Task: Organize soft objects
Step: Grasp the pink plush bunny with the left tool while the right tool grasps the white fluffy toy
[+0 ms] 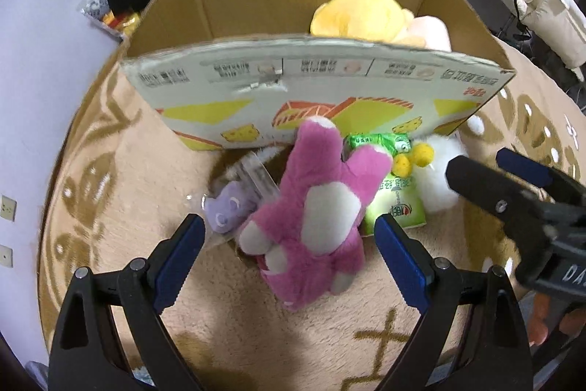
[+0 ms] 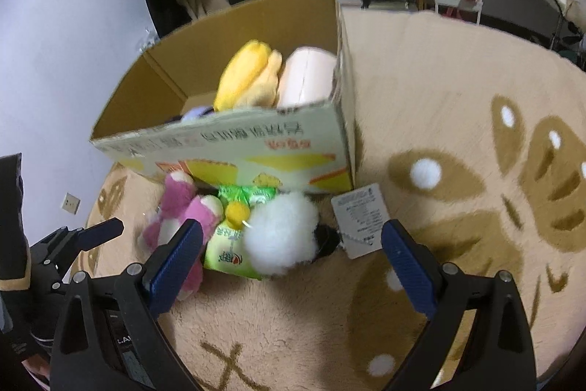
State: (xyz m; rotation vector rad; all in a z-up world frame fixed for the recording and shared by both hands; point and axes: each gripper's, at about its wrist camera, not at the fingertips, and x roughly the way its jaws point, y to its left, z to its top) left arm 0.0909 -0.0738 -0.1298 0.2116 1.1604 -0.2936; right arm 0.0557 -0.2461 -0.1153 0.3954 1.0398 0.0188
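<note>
Lying heaped against the near wall of the cardboard box [image 1: 256, 98]: pink plush [image 1: 315, 207], purple toy [image 1: 227, 207], green packet [image 1: 397, 204] and white fluffy toy [image 2: 282, 233], touching one another and blocking any low path to that wall. Flanking the pink plush with both blue pads of the left gripper [image 1: 289, 237], spread wide. Crowding in from the side, the right gripper [image 2: 293, 244], also spread. Filling the box's far corner: yellow plush [image 2: 249, 76] and pale pink plush [image 2: 307, 79]. Leaving bare rug [image 2: 457, 79] beside the box.
</note>
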